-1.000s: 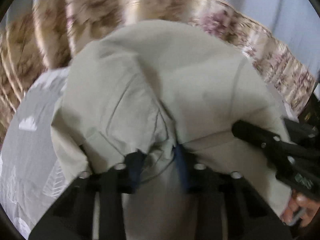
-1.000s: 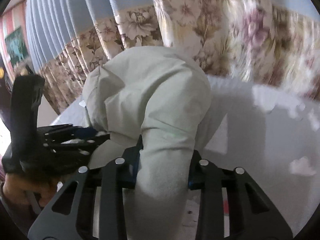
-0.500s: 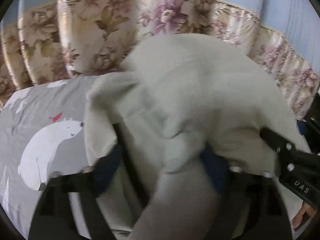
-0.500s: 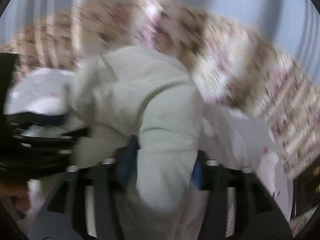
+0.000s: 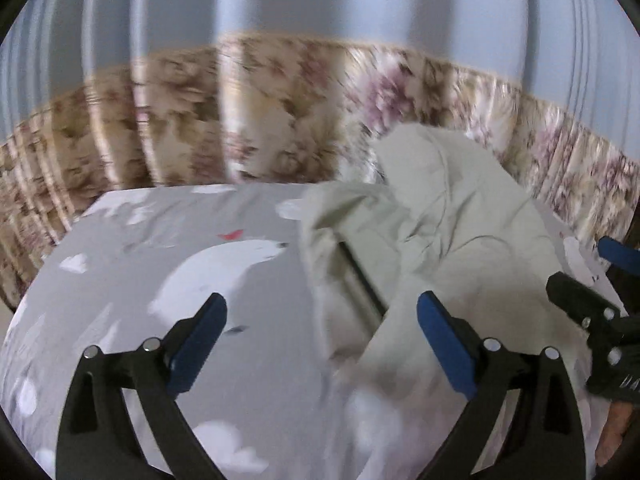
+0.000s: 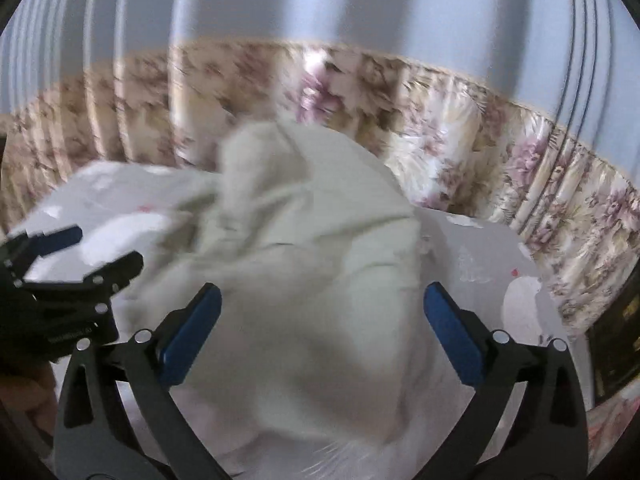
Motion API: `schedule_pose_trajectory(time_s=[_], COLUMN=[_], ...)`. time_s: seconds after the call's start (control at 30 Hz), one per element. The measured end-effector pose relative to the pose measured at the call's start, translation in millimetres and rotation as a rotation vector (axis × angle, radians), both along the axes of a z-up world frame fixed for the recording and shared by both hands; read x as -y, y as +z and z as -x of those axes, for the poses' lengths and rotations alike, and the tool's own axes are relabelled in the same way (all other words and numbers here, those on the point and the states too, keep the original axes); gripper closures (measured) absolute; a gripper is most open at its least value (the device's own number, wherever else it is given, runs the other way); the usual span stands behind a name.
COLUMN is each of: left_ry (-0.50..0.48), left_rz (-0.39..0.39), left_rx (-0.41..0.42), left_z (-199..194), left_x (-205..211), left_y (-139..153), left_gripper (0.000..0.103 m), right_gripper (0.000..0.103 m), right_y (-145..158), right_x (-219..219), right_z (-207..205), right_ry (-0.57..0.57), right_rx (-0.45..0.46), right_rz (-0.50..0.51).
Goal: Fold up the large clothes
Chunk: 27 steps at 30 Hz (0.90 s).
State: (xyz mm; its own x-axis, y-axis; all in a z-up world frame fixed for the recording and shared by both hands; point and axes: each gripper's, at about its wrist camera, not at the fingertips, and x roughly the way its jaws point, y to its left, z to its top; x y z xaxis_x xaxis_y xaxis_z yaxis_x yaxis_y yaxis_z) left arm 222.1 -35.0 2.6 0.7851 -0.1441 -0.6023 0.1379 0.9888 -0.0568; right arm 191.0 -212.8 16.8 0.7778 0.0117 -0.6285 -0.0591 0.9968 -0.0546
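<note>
A pale beige garment lies crumpled in a heap on the grey bed sheet. It fills the middle of the right wrist view. My left gripper is open and empty, with the heap ahead and to its right. My right gripper is open, its blue pads wide apart on either side of the cloth, gripping nothing. The right gripper shows at the right edge of the left wrist view, and the left gripper at the left edge of the right wrist view.
The sheet has white polar bear prints. A curtain with a floral band and pale blue pleats hangs right behind the bed. Dark furniture stands at the right edge.
Both grippers were shut on the garment and held it up. Both have opened and let go, and the garment has dropped in a heap on the bed.
</note>
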Motion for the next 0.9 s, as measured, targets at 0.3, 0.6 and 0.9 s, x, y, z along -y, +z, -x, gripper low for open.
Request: schedule_pose_trajectory(time_s=[0.3,0.6,0.9], left_ry=[0.189,0.176,0.173], left_rz=[0.003,-0.062,-0.069], left_rx=[0.004,0.086,0.111], left_z=[35.3,45.8,49.3], left_x=[-60.8,-55.3,-51.7], left_y=[-13.7,-11.5,-8.9], left_gripper=[0.002,0.002,0.002], right_gripper=[0.003,0.003,0.003], right_y=[9.6,-7.4,-12.4], right_x=[-23.0,-16.9,-14.1], right_z=[29.8,32.1,29.2], right_ry=[0.018,-0.029,-0.038], right_rx=[-0.021,0.003,0.006], right_rz=[-0.156,-0.069,-0.045])
